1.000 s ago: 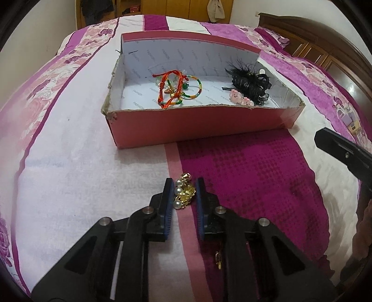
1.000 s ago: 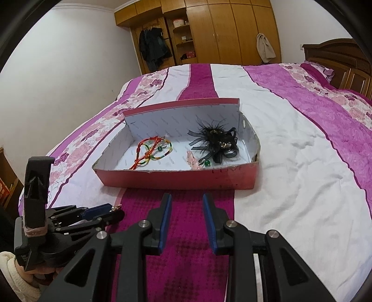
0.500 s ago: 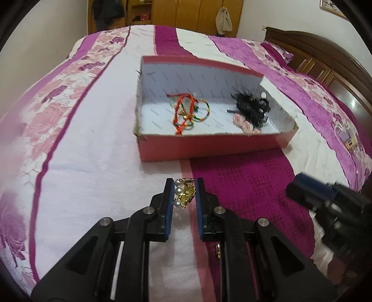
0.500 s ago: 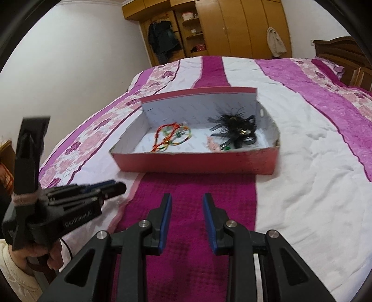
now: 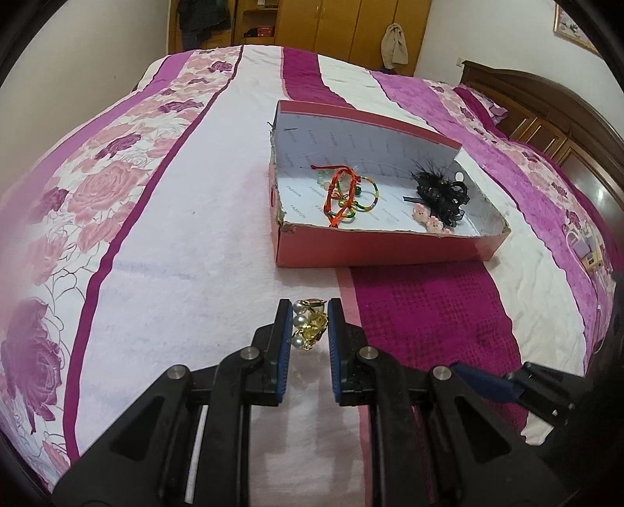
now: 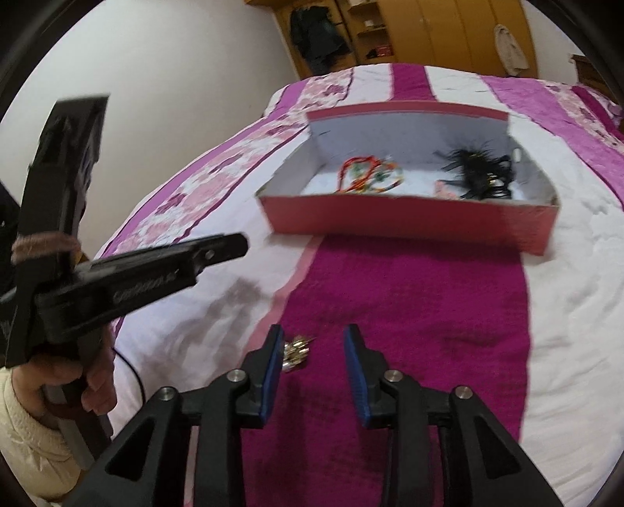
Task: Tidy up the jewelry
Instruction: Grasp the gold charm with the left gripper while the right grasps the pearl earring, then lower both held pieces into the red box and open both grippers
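My left gripper (image 5: 310, 325) is shut on a gold and pearl brooch (image 5: 308, 325) and holds it above the bedspread, short of the red box (image 5: 374, 249). The box holds red and green bracelets (image 5: 349, 193), a black feather hair clip (image 5: 440, 191) and pink clips (image 5: 427, 218). My right gripper (image 6: 314, 351) is open, low over the magenta stripe, with a small gold jewelry piece (image 6: 296, 349) lying just inside its left finger. The left gripper also shows in the right wrist view (image 6: 218, 249), and the box (image 6: 409, 218) lies beyond.
The bed is covered by a pink, white and magenta striped bedspread (image 5: 175, 234). A wooden headboard (image 5: 546, 113) stands at the right and wardrobes (image 5: 343, 27) at the back. A person's hand (image 6: 78, 374) holds the left gripper's handle.
The left gripper has lifted the brooch and drawn back leftward from the box. The right gripper has dropped low over the magenta stripe, beside the gold piece.
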The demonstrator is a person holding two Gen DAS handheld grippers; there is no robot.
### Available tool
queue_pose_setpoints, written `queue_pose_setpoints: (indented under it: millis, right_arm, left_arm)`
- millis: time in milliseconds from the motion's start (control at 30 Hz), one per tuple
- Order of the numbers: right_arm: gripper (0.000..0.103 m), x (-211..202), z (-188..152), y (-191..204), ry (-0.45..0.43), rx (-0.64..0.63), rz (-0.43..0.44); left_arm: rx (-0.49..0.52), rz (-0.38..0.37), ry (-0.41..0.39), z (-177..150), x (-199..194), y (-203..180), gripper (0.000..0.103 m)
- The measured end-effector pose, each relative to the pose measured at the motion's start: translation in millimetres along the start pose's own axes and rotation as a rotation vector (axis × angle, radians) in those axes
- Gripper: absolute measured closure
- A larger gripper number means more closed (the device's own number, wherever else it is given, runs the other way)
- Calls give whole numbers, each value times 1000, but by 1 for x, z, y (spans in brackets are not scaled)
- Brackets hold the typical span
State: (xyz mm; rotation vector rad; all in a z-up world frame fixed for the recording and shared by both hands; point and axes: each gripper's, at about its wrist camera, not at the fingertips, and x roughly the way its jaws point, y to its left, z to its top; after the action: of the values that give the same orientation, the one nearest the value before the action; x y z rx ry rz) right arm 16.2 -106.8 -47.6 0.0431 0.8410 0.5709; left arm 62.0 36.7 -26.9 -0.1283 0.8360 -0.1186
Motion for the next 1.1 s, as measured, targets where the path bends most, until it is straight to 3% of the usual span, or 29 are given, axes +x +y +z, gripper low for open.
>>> queue_pose_setpoints:
  millis: [500, 700, 1100]
  right_arm:
    - [66, 29, -10, 18, 61, -81, -28]
    - [85, 32, -11, 20, 52, -106, -57]
    - [85, -4, 2, 5, -33, -81, -71]
  left_arm:
    - [-24, -11, -6, -4, -1, 6, 94]
    - [-25, -11, -10, -4, -3, 5, 94]
    - [-11, -34, -53, 3, -17, -9, 94]
